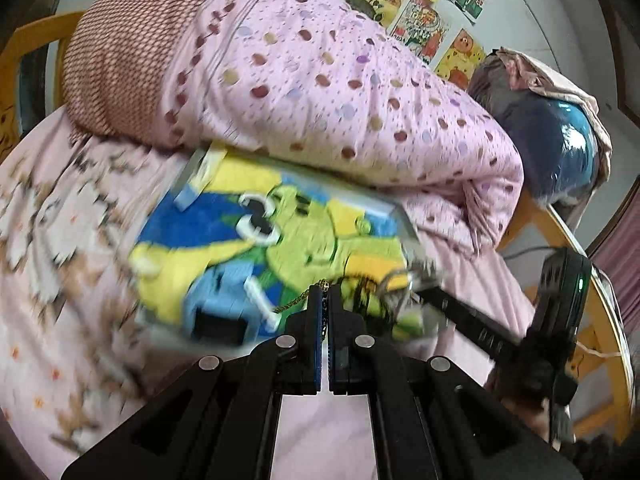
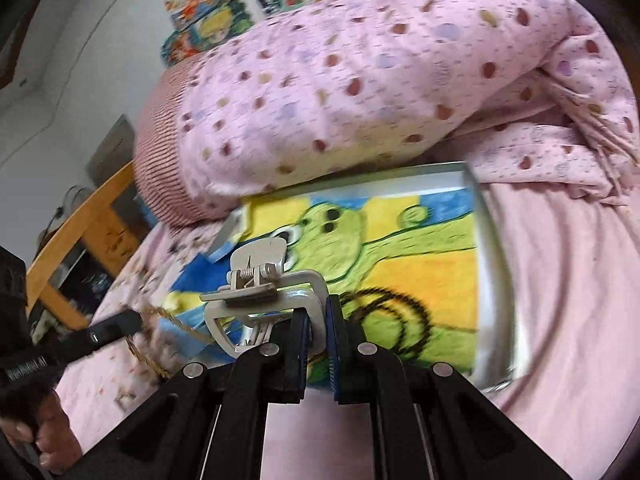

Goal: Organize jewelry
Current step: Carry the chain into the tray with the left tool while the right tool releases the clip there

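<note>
Left wrist view has the left gripper (image 1: pixel 325 289) with its fingers pinched nearly together on a thin gold chain (image 1: pixel 298 301), which trails off down-left of the tips over the cartoon frog tray (image 1: pixel 404 216) sitting on the bed (image 1: pixel 60 280). It's all pretty motion-blurred, so I can't say how much chain is actually caught between the pads.

Right wrist view is clearer: the right gripper (image 2: pixel 318 312) is clamped on the frame of a white metal clip (image 2: pixel 260 280), the spring-loaded kind, held upright just above the tray (image 2: pixel 486 264). From this side the gold chain (image 2: pixel 160 332) hangs to the left of the clip, running roughly from the other tool's fingers down toward the pink sheet.

So the bit that matters: the chain sits left of the clip, close but not touching as far as I can tell. My guess is the chain has to be brought across to the clip's mouth, so the left hand does the travelling while the right just holds steady.
</note>
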`<state>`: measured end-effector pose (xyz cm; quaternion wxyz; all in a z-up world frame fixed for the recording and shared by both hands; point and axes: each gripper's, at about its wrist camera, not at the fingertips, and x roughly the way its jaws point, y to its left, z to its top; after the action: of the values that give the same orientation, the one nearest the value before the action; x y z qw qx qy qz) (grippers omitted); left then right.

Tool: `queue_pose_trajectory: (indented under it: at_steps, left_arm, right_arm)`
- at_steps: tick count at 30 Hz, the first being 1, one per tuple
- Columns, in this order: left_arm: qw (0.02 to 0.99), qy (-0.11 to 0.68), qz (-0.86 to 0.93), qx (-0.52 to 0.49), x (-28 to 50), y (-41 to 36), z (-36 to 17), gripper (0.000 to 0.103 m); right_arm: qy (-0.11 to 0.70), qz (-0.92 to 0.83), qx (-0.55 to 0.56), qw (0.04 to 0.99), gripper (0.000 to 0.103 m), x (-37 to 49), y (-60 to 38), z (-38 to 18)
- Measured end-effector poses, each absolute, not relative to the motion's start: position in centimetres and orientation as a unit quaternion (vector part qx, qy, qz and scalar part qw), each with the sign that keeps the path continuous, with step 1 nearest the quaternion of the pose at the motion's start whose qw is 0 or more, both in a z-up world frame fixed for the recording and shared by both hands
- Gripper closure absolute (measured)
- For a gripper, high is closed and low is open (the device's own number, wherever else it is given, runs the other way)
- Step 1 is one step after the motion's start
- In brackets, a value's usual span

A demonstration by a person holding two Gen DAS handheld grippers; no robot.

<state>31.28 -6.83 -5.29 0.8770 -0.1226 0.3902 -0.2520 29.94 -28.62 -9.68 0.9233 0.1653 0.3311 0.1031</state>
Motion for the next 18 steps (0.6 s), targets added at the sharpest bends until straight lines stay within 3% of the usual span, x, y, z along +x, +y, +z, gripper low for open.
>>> queue_pose_trajectory:
  at_steps: [10, 18]
  left_arm:
    - [0.868, 0.425, -0.238, -0.098, 37.1, -10.5, -9.7, 0.103]
    - [0.859, 0.452, -0.228, -0.071, 37.2, -11.7, -11.8, 0.103]
  right_arm:
    - [0.372, 0.040, 0.194, 0.907, 0.095, 32.4, -31.5, -12.2]
    - [0.412, 0.021, 0.184, 0.892, 0.093, 32.8, -31.4, -13.6]
